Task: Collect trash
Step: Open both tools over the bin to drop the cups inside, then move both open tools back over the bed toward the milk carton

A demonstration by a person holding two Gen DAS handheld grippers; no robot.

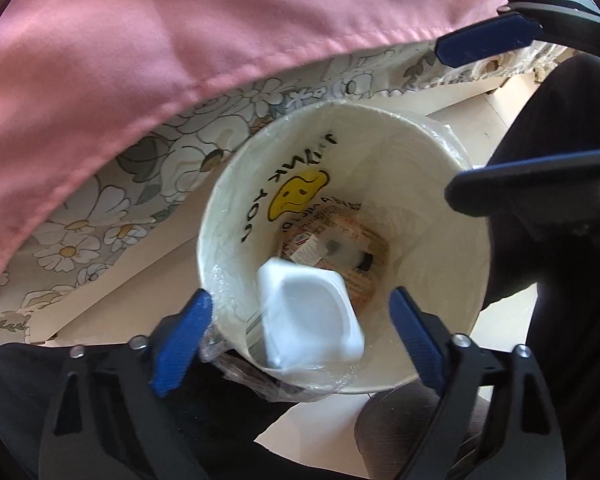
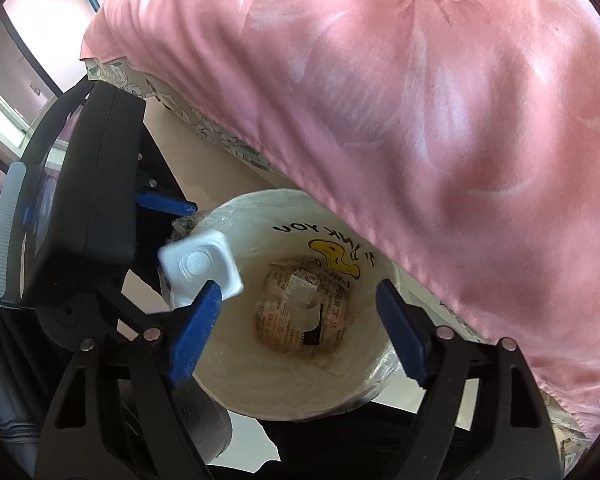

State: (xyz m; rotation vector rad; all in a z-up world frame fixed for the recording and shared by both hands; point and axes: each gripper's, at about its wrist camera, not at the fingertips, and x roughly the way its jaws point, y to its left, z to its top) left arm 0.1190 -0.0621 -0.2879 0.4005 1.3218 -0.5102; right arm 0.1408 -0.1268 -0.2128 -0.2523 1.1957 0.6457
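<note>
A white bin (image 1: 428,216) lined with a clear bag bearing a yellow smiley stands on the floor by the bed. My left gripper (image 1: 300,320) hangs over its near rim, jaws wide apart and open. A white square plastic cup (image 1: 308,316), blurred, is loose between them and touches neither pad. Printed wrappers (image 1: 340,248) lie at the bin's bottom. My right gripper (image 2: 300,312) is open and empty above the bin (image 2: 260,380). From there the cup (image 2: 200,266) shows at the rim, below the left gripper's blue finger (image 2: 168,205). The right gripper (image 1: 452,124) shows at upper right.
A pink bedspread (image 1: 180,60) overhangs the bin's far side, with a floral sheet (image 1: 100,208) under it. A person's dark trouser leg (image 1: 560,264) stands right of the bin. A grey rounded thing (image 1: 404,428) lies on the pale floor (image 1: 148,300) near the front.
</note>
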